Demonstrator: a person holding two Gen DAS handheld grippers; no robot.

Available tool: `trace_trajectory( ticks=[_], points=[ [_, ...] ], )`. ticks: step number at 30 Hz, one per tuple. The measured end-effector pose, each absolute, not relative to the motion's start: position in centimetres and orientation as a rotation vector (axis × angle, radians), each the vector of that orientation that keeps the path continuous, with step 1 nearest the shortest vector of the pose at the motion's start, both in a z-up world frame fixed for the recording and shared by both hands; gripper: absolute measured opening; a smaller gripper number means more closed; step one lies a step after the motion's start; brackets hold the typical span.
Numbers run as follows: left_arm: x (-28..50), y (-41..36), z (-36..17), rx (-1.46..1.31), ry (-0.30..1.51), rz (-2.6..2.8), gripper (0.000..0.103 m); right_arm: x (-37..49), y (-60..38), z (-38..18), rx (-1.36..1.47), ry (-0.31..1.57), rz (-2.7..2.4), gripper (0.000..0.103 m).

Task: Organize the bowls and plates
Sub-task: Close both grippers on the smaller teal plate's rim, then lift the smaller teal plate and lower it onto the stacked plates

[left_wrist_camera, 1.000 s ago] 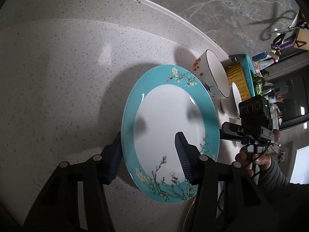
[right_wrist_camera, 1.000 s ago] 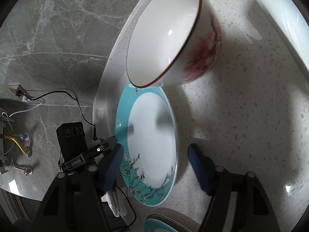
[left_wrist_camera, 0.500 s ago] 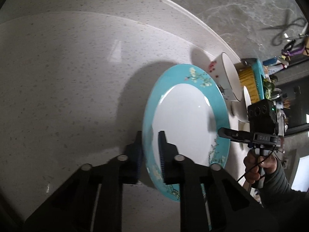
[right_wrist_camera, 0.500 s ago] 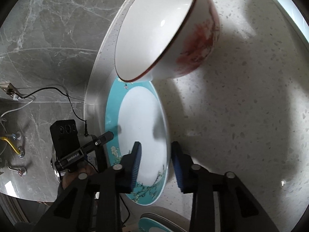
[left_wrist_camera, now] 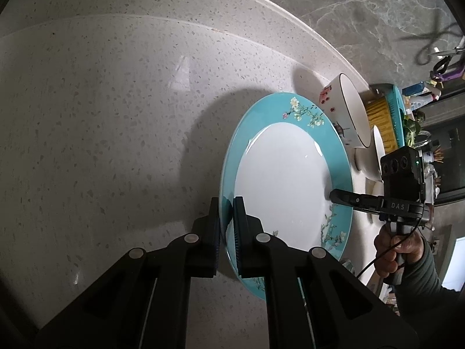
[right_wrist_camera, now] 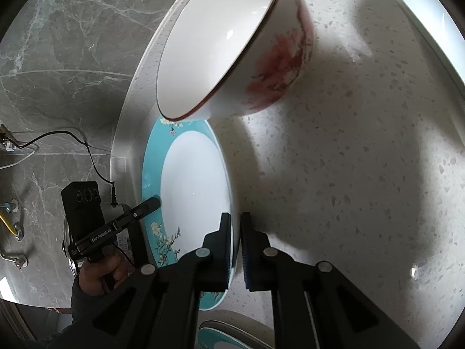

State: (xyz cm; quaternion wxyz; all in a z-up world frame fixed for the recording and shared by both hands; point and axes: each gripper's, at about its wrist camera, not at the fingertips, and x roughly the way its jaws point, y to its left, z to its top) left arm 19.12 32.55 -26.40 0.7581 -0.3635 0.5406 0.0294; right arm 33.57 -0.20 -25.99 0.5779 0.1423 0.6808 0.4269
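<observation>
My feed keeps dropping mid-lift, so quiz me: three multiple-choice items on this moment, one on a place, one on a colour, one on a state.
1. Where is the bowl?
A. at the plate's far edge
B. stacked under the plate
C. held in the left tongs

2. What colour is the plate rim?
A. red
B. turquoise
C. black

3. How are the left tongs and right tongs set?
A. both open above the plate
B. only the left shut on the plate
C. both shut on the plate rim, on opposite sides

Answers: 1 A, its base sits just past the far rim; 2 B, a turquoise band with blossom sprigs rings the white centre; 3 C, each view shows pads pinching the rim.
</observation>
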Motion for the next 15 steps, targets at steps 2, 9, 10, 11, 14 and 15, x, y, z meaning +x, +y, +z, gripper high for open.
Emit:
trace_trajectory(
  ticks=[2, 9, 10, 11, 14, 15],
  points=[
    [19.1, 32.5, -26.3, -0.794, 1.174, 0.065, 0.006, 33.5, -0.2, -25.9, 0.331, 1.594, 0.996, 0.009],
    [19.1, 32.4, -25.4, -0.782, 1.158, 0.053, 0.006, 33.0, -0.1, -24.8, 0.306, 1.573, 0.997, 0.009],
    [19.0, 32.4, -25.4, -0.781, 1.158, 0.053, 0.006, 32.9, -0.1, -24.7, 0.3, 1.568, 0.996, 0.009],
    [19.0, 32.3, -25.3, -0.781, 1.158, 0.052, 0.006, 32.8, -0.1, -24.6, 0.294, 1.565, 0.996, 0.009],
    [18.5, 32.2, -24.9, -0.782, 1.152, 0.049, 0.006, 32.6, -0.2, -24.4, 0.3, 1.562, 0.998, 0.009],
    [18.3, 32.2, -24.8, -0.783, 1.148, 0.05, 0.006, 32.6, -0.1, -24.3, 0.301, 1.561, 1.0, 0.009]
  ],
)
